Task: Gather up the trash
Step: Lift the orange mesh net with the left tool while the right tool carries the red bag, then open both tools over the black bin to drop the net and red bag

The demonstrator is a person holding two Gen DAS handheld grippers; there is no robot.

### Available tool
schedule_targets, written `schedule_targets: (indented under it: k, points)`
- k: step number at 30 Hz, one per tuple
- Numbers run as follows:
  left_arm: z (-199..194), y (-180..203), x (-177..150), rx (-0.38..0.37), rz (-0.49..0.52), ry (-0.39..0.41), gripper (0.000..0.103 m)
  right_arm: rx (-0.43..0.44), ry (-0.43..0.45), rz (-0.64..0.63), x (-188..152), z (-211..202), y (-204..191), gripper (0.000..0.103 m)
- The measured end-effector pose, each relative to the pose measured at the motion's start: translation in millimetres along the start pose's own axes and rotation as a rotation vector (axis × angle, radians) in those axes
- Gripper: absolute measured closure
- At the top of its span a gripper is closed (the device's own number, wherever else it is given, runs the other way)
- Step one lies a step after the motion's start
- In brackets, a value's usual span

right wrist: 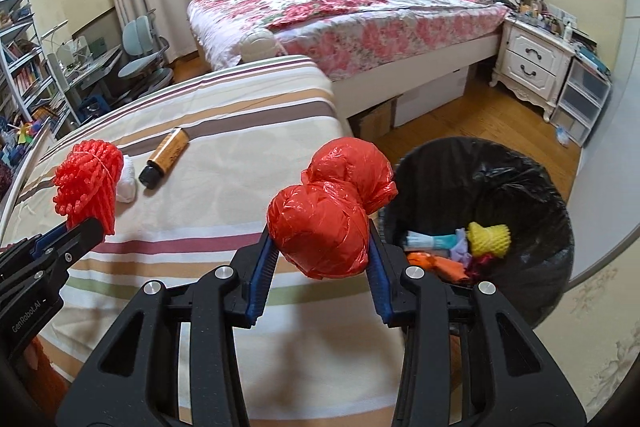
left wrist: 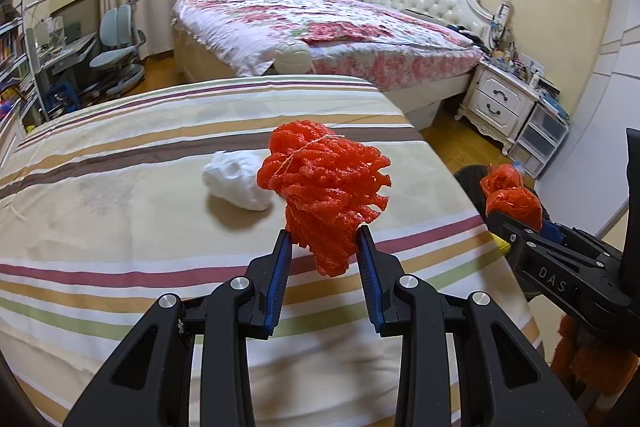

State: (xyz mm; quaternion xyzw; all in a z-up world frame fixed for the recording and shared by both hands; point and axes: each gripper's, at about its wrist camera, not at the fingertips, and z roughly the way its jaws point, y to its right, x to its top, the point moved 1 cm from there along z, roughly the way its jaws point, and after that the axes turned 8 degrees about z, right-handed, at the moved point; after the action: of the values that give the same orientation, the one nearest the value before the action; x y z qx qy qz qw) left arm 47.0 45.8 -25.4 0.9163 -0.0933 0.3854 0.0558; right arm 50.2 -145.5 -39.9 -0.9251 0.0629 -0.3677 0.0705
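My right gripper (right wrist: 322, 247) squeezes a crumpled red plastic bag (right wrist: 332, 215) between its blue pads. The bag sticks up past my fingertips. Just to the right of my gripper, and lower down, is a black trash bin (right wrist: 520, 187) with a black liner (some colorful trash is already inside, like a yellow foam net (right wrist: 490, 234)). Far to the left, my left gripper (right wrist: 86, 225) holds a red foam net (right wrist: 88, 179). Beyond it, on the striped bed cover (right wrist: 224, 211), lie a white wad (right wrist: 127, 183) and a brown bottle (right wrist: 166, 157) on its side.

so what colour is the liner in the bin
Black liner, clearest in the right wrist view.
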Motion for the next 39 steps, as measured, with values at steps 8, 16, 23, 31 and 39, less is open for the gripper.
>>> schedule_targets:
  k: [8, 16, 23, 31, 39]
  points:
    - [5.2, 35.2, 4.9, -0.045, 0.068, 0.004, 0.069, -0.039, 0.030, 0.057, 3.4, -10.4, 38.5, 0.063]
    - [12.8, 64.6, 13.2, -0.078, 0.117, 0.003, 0.069, -0.067, 0.046, 0.105, 4.1, -15.4, 71.7, 0.063]
    - [21.4, 93.5, 21.1, -0.101, 0.156, 0.004, 0.069, -0.086, 0.055, 0.141, 5.3, -19.1, 95.9, 0.063]
    - [35.2, 125.7, 29.1, -0.116, 0.203, 0.003, 0.069, -0.108, 0.067, 0.175, 9.2, -19.6, 118.9, 0.063]
    - [51.9, 151.6, 39.3, -0.120, 0.236, -0.004, 0.069, -0.138, 0.069, 0.204, 15.8, -15.9, 143.8, 0.062]
